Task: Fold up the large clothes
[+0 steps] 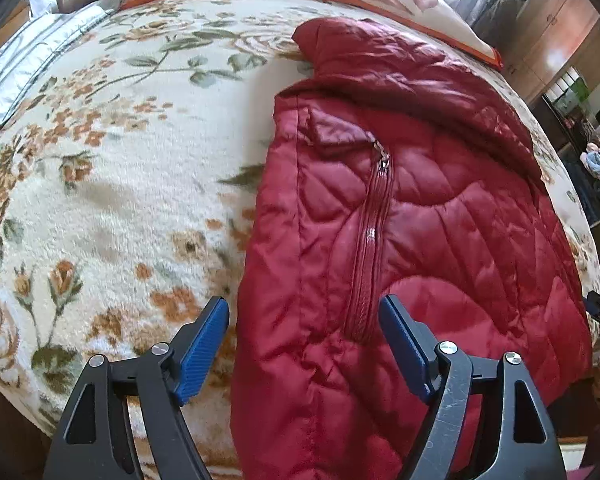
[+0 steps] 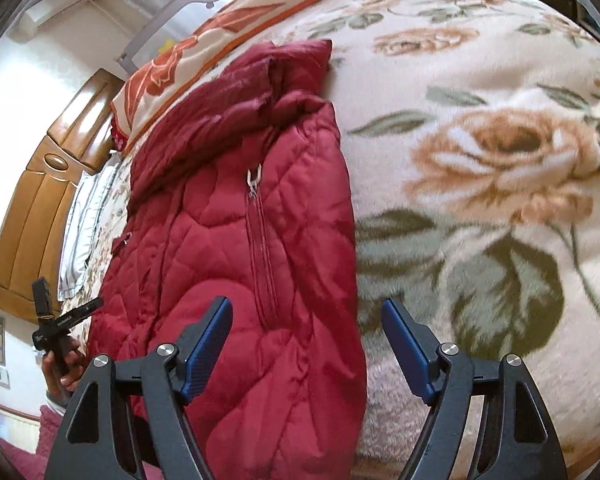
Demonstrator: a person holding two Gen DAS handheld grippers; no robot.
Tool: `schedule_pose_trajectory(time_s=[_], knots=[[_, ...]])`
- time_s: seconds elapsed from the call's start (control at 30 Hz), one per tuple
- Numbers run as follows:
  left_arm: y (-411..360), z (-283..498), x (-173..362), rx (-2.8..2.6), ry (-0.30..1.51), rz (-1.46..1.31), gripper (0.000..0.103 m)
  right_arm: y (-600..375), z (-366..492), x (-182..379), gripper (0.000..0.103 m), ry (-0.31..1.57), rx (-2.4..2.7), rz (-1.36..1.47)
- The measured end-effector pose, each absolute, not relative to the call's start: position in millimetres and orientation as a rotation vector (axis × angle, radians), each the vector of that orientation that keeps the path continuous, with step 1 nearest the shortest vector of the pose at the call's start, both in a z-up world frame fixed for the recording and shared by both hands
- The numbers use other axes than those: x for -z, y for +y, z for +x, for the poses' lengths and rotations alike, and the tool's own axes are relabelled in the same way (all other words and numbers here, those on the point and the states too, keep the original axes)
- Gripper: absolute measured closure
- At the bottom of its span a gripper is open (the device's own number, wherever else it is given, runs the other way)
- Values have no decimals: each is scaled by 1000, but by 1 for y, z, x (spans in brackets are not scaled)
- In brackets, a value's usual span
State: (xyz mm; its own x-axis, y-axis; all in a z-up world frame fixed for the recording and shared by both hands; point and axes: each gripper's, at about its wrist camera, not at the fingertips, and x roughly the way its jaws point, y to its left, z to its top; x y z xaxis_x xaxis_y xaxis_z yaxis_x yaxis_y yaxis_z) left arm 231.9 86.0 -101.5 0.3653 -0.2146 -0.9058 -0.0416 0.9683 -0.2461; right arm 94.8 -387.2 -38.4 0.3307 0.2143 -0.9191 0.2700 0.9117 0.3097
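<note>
The puffy red jacket (image 1: pixel 412 216) looks light, soft and slippery; pinch its thick hem. Left claw (image 1: pixel 304 344) and right claw (image 2: pixel 306 344) gape wide, empty.

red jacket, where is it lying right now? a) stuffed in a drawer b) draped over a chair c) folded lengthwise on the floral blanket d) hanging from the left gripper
c: the red jacket lies as a long narrow shape on the floral blanket, with both the left gripper and the right gripper open and holding nothing.
</note>
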Motion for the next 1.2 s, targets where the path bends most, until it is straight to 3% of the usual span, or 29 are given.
schedule_pose_trajectory(time_s=[0.87,1.1,1.2], knots=[[83,195,117,257,1242,-280,23,-361,60,61,26,1357,-78,467],[83,182,117,300,1248,-276,23,-363,45,59,41,1350,-131,509],[82,178,116,314,1248,-266,24,-366,42,62,42,1351,-144,541]])
